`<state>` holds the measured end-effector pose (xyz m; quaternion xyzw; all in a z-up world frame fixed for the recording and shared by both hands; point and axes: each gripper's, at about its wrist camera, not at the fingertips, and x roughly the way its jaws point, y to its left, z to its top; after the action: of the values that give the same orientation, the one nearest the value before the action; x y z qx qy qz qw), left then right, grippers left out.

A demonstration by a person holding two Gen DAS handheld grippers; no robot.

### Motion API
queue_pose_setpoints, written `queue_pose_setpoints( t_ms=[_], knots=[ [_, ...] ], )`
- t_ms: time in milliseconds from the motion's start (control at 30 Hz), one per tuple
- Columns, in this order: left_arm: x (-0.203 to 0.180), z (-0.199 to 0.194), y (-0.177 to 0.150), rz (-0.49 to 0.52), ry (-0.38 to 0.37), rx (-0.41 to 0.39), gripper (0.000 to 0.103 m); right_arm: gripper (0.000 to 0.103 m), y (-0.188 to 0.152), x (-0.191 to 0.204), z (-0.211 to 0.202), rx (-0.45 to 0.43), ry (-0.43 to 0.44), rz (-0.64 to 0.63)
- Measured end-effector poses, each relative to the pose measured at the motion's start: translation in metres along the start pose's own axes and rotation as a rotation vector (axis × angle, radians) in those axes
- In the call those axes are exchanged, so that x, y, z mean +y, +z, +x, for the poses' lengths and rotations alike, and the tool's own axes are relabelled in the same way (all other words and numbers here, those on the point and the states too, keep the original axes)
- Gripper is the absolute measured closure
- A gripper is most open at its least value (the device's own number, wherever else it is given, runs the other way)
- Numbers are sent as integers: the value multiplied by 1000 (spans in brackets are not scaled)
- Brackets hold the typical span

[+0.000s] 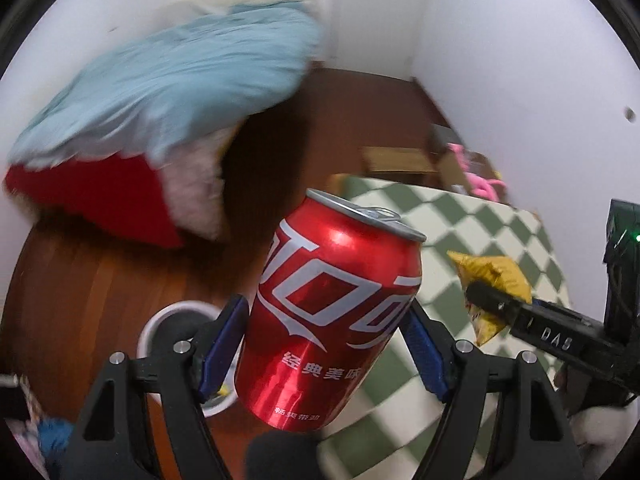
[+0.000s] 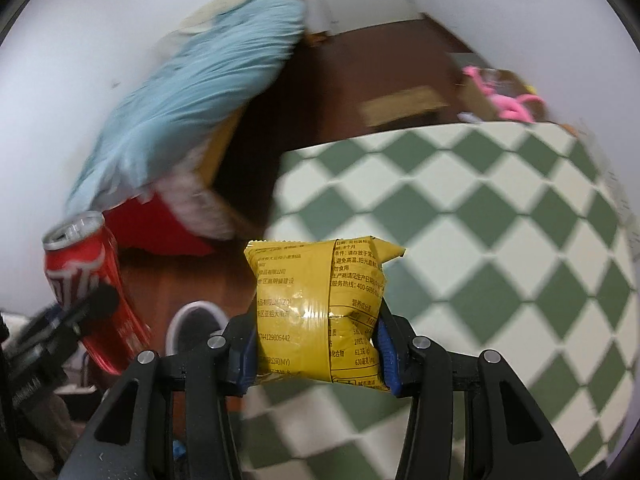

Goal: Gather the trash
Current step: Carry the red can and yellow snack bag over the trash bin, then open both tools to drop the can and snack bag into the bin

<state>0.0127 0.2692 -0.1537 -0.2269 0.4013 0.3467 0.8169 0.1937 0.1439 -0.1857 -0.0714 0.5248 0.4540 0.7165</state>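
While left tool point(image 1: 326, 336) clamps can point(image 1: 332, 308) | right tool point(image 2: 316, 344) pinches yellow packet point(image 2: 316, 308)

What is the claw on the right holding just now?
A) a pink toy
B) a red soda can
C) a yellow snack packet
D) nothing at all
C: in the right wrist view the right claw pinches a yellow snack packet between its blue pads, while the red soda can sits in the left claw.
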Motion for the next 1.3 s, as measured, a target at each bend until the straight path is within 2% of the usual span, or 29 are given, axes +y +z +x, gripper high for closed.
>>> queue_pose_setpoints(
  t_ms=[233,433,600,667,700,833,900,1000,1033,1067,1133,1233,1300],
  knots=[
    [115,6,-26,-160,101,49,29,53,-28,121,60,86,102,-99],
    [188,55,-52,-304,98,169,29,53,-65,196,136,240,99,-207],
    [241,118,-66,-440,43,324,29,53,-91,225,207,373,64,-245],
    [255,141,-70,-501,-20,380,29,53,-95,229,228,406,49,-248],
    [259,148,-70,-523,-28,396,29,53,-99,232,243,427,36,-247],
    [282,162,-72,-583,-38,422,24,53,-100,232,281,485,12,-232],
    [292,162,-75,-602,-26,425,7,53,-102,234,296,517,-1,-235],
    [298,156,-82,-601,20,422,6,52,-105,236,316,546,4,-224],
    [300,153,-83,-600,39,416,6,44,-105,234,321,554,13,-221],
    [300,145,-86,-596,71,400,6,25,-103,237,325,558,19,-218],
    [301,135,-88,-589,119,365,6,1,-103,238,328,558,59,-205],
    [289,109,-97,-535,230,319,6,0,-107,243,323,545,34,-242],
    [283,100,-103,-514,273,310,6,0,-110,247,314,534,-11,-299]
  ],
)
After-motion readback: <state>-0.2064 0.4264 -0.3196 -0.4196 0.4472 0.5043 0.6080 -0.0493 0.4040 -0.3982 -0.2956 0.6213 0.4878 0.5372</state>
